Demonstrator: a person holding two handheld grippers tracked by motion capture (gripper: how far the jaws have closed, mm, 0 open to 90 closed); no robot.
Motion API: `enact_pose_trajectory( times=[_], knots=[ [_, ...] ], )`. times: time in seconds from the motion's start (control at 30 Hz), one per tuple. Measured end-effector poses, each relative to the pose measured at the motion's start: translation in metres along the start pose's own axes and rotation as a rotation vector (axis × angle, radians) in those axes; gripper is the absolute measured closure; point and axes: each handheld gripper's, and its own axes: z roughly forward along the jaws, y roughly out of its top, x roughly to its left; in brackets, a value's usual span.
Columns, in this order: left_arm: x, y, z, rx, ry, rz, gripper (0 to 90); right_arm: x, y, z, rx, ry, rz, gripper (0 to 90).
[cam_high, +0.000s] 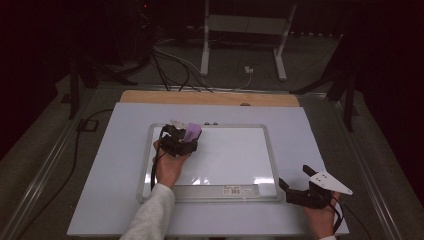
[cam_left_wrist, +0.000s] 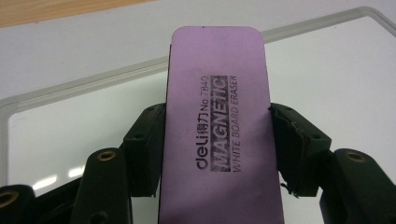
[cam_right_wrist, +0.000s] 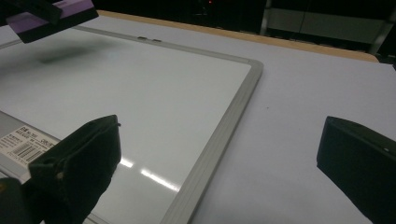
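**High view: purple eraser gripped over the whiteboard's far-left corner**

High view puts the right gripper (cam_high: 296, 182) nearest, at the bottom right, resting in the person's right hand (cam_high: 324, 215) just beyond the whiteboard's (cam_high: 270, 150) near right corner, on the pale table cover (cam_high: 110, 170). Its jaws stand released, wide apart, with nothing between them; in the right gripper view the board's grey frame runs up between the two black jaws, the left jaw over the white surface and the right jaw over the table cover. A barcode label (cam_right_wrist: 25, 140) sits on the board's near edge strip, just left of that left jaw.

Farther in and to the left, the left hand (cam_high: 169, 165) and its light sleeve (cam_high: 152, 215) reach over the board. The left gripper (cam_high: 192, 135) is clenched on a purple eraser (cam_left_wrist: 219, 126): in the left gripper view the two black pads press against the eraser's long sides, and its printed face, reading "MAGNETIC WHITE BOARD ERASER", points up toward the camera. The eraser juts out beyond the jaw tips, over the board's far-left corner. From the right gripper view it hangs clear of the surface, with a faint shadow on the board beneath it.

The board's white surface looks clean. Beyond it lie the table's wooden edge (cam_high: 210, 97), then floor cables (cam_high: 170, 65) and a white stand (cam_high: 245, 35).
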Motion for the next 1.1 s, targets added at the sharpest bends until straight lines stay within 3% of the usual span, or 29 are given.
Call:
enact_pose_trajectory(
  times=[0.37,0.6,0.83,1.1],
  knots=[
    [0.013,-0.026,-0.022,-0.018,-0.005,-0.014,41.7,0.000,0.000,0.000,0.000,0.003,0.002,0.2],
    [0.024,-0.053,-0.039,-0.006,-0.009,-0.039,41.7,0.000,-0.001,-0.002,0.000,-0.001,0.004,0.2],
    [0.029,-0.078,-0.053,0.020,-0.019,-0.068,41.8,0.002,-0.001,0.001,0.005,0.005,-0.001,0.2],
    [0.032,-0.102,-0.074,0.038,-0.001,-0.093,41.7,0.001,-0.001,-0.001,0.001,0.003,0.004,0.2]
  ],
)
